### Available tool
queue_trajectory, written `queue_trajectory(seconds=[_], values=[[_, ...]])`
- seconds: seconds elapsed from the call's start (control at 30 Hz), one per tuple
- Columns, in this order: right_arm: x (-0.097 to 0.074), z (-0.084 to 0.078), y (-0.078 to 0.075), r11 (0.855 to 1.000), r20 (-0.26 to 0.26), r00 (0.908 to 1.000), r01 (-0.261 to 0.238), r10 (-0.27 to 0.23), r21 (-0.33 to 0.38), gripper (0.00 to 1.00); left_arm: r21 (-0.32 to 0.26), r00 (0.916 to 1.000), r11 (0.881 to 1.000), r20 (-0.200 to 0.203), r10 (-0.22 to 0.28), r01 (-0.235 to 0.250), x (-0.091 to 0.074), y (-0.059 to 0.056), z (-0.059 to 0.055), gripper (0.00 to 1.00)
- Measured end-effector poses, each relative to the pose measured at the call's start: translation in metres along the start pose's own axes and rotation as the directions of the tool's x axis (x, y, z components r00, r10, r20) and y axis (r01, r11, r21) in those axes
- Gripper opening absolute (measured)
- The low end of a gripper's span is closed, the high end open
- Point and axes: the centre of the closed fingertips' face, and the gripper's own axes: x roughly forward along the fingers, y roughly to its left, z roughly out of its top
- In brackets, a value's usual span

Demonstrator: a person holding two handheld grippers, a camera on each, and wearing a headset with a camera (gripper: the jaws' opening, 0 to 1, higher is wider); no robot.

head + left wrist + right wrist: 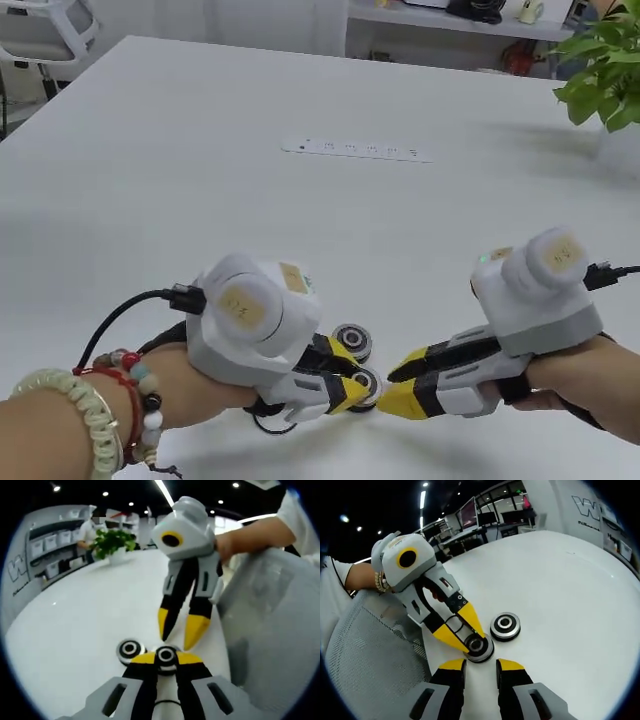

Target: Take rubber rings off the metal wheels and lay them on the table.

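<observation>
left gripper (166, 659): fingers pinch one wheel (479, 647) | right gripper (481, 666): fingers a bit apart, holding nothing | wheel lies straight ahead of right fingers, just beside their tips

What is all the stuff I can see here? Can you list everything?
table: 1, white, under everything
wheels: 2, silver metal with black rings on them; one is pinched in the left tool, the other lies on the table just beyond it
power strip: 1, white, flat in the middle of the table
plant: 1, green, far right corner
chair: 1, white, past the far left corner
bracelets: several, pale green and mixed beads, on the left wrist
left tool: 1, white and black with yellow tips, closed on a wheel
right tool: 1, same colours, open, tips pointing at the held wheel
</observation>
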Motion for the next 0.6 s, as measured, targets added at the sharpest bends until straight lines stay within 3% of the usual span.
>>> queue_trajectory(seconds=[0.17,0.3,0.37,0.6], values=[[0.0058,0.0000,-0.0009,0.994,-0.004,0.9994,0.035,-0.035,-0.100,0.21,-0.003,1.0000,1.000,0.005,-0.002,0.002,-0.0002,-0.0005,0.0000,0.14],[0.0070,-0.0007,-0.0013,0.994,0.000,0.9993,0.036,-0.036,-0.107,0.22,-0.006,1.0000,1.000,0.005,-0.002,0.002,-0.0004,-0.0007,-0.0002,0.14],[0.0067,-0.0042,-0.0012,0.988,-0.020,0.9992,0.030,-0.033,-0.153,0.17,-0.007,1.0000,1.000,0.005,0.000,0.001,-0.0005,-0.0008,-0.0004,0.14],[0.0039,-0.0033,0.0016,0.985,-0.023,0.9995,0.018,-0.022,-0.172,0.06,-0.009,1.0000,1.000,0.003,0.001,-0.001,-0.0011,-0.0002,-0.0011,0.14]])
